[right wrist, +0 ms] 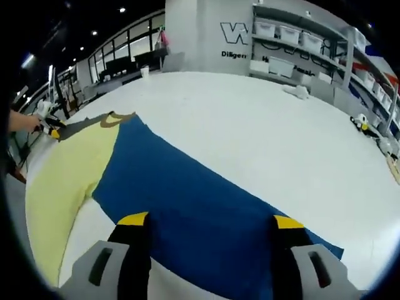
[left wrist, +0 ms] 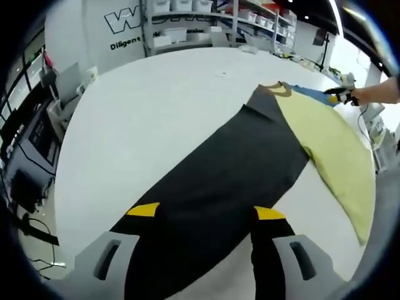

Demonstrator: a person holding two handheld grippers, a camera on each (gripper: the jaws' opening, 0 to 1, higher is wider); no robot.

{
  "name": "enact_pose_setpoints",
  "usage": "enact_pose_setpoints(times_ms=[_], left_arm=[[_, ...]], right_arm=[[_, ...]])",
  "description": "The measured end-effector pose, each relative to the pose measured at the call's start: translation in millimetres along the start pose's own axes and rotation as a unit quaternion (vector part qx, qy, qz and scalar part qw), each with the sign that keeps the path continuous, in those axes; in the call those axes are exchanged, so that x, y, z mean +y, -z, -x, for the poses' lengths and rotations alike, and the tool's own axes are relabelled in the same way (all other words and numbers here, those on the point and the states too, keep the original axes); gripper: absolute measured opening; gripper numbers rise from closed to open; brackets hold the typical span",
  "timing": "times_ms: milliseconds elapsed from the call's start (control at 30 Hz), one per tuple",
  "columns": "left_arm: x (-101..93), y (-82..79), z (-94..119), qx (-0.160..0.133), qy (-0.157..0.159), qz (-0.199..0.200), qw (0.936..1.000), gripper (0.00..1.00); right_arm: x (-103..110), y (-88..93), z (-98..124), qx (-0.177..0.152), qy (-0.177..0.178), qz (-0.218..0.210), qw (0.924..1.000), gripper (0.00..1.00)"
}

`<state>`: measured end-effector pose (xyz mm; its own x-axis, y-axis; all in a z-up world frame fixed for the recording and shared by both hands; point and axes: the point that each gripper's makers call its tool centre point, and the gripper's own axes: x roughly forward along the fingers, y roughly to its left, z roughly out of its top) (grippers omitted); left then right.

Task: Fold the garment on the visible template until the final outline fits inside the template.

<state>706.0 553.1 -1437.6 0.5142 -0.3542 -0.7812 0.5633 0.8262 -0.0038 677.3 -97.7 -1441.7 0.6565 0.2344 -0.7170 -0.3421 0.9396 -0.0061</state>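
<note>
This is a large indoor lab or industrial workshop hall. A broad white worktable [right wrist: 262,125] sits on an open floor under a dark ceiling with spot lights [right wrist: 122,10], and metal shelving racks [right wrist: 312,44] stacked with white storage bins [right wrist: 281,31] line the back wall. A white wall panel carries a company logo in dark lettering [left wrist: 122,22], glazed partitions [right wrist: 125,50] enclose a side area, and equipment stands with cables [left wrist: 31,187] crowd the floor beside the table.

Left gripper [left wrist: 206,215] open above black template [left wrist: 219,187] beside yellow garment [left wrist: 331,150].
</note>
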Motion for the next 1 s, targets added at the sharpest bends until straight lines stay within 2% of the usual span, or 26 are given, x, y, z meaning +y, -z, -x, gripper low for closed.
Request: enact_pose_setpoints(times_ms=[67, 133, 167, 200, 600, 767, 833, 933, 1000], left_arm=[[2.0, 2.3, 2.3, 0.006, -0.005, 0.000, 1.0000, 0.63], [8.6, 6.4, 7.0, 0.005, -0.018, 0.011, 0.9998, 0.61], [11.2, 10.6, 8.1, 0.004, -0.020, 0.028, 0.9994, 0.62], [12.1, 11.1, 9.1, -0.002, -0.018, 0.026, 0.9995, 0.62], [16.0, 16.5, 13.9, -0.005, -0.024, 0.033, 0.9992, 0.65], [17.0, 18.1, 15.6, -0.003, -0.030, 0.039, 0.9988, 0.65], [16.8, 18.9, 16.9, 0.006, -0.033, 0.042, 0.9986, 0.65], [15.3, 19.5, 20.2, 0.007, -0.036, 0.048, 0.9982, 0.66], [11.3, 16.6, 24.8, 0.001, -0.038, 0.047, 0.9982, 0.66]], right_arm=[[-4.6, -1.4, 6.8, -0.017, 0.003, -0.002, 0.9998, 0.78], [-17.2, 18.0, 13.5, 0.013, 0.020, -0.008, 0.9997, 0.79], [-12.9, 14.0, 12.7, -0.022, 0.010, -0.036, 0.9991, 0.80], [-16.1, 22.9, 15.9, 0.000, 0.018, -0.012, 0.9998, 0.81], [-24.0, 25.7, 19.2, -0.009, 0.015, -0.016, 0.9997, 0.86], [-27.5, 29.1, 22.4, 0.006, 0.019, -0.024, 0.9995, 0.91], [-30.7, 34.0, 27.4, 0.021, 0.023, -0.030, 0.9991, 0.91], [-32.5, 36.6, 36.2, 0.013, 0.022, -0.036, 0.9990, 0.91], [-34.7, 43.4, 42.7, 0.020, 0.027, -0.035, 0.9988, 0.88]])
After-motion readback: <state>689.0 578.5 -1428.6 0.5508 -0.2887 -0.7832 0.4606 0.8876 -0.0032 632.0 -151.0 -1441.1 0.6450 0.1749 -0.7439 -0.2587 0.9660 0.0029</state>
